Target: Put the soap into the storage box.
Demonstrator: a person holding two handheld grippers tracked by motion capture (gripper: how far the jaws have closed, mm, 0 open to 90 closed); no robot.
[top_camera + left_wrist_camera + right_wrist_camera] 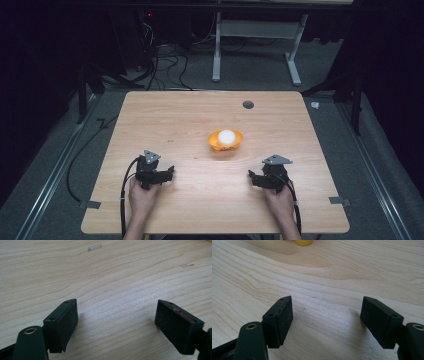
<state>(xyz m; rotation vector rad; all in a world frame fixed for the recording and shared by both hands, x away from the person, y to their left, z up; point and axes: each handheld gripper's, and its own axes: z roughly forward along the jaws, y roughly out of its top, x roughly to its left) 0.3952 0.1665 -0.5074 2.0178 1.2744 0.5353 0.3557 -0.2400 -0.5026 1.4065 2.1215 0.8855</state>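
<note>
An orange bowl [225,140] sits near the middle of the wooden table [175,115], and a white ball [226,136] rests in it. My left gripper [170,171] lies low over the table's near left, held by a hand, its tips turned toward the centre. In the left gripper view its jaws stand wide apart over bare wood, so the left gripper [116,312] is open. My right gripper [251,175] is at the near right, also held by a hand. The right gripper [326,310] is open with nothing between its jaws. The bowl's yellow-orange edge [303,242] peeks in at the top.
A dark round hole [248,105] marks the table's far side. Tape tabs [340,201] stick to the near corners. Beyond the table stand a white desk frame [255,45] and tangled cables [165,60] on a grey floor.
</note>
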